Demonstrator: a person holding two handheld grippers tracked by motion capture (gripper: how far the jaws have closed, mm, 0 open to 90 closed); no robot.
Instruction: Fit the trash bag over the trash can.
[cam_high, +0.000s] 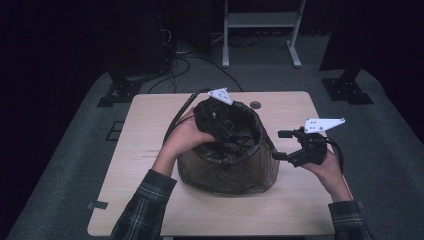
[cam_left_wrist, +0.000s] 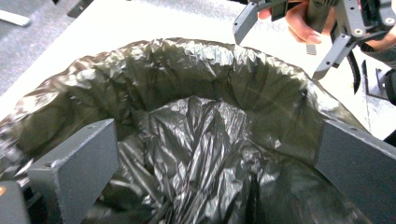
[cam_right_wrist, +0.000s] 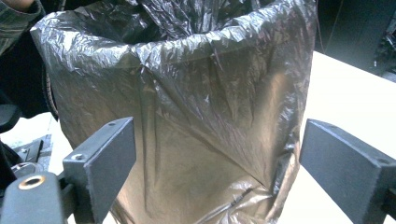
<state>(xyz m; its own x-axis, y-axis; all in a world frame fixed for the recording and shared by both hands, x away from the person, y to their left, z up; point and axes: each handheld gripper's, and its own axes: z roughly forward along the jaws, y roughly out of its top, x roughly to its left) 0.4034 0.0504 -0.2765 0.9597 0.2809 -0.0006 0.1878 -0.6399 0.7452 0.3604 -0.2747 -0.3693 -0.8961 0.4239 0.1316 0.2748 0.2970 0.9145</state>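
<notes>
both the left gripper (cam_left_wrist: 210, 154) and right gripper (cam_right_wrist: 219, 158) hold their jaws wide open, empty, at the bin bag (cam_high: 227, 155).

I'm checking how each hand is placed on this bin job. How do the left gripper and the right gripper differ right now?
The left gripper sits at the far rim of the bag-lined bin, looking down into the black bag; the right gripper is outside the bin, beside its right wall, apart from it. The left gripper is half hidden by plastic; the right gripper stands in plain sight. Both have jaws wide open, holding nothing.
</notes>
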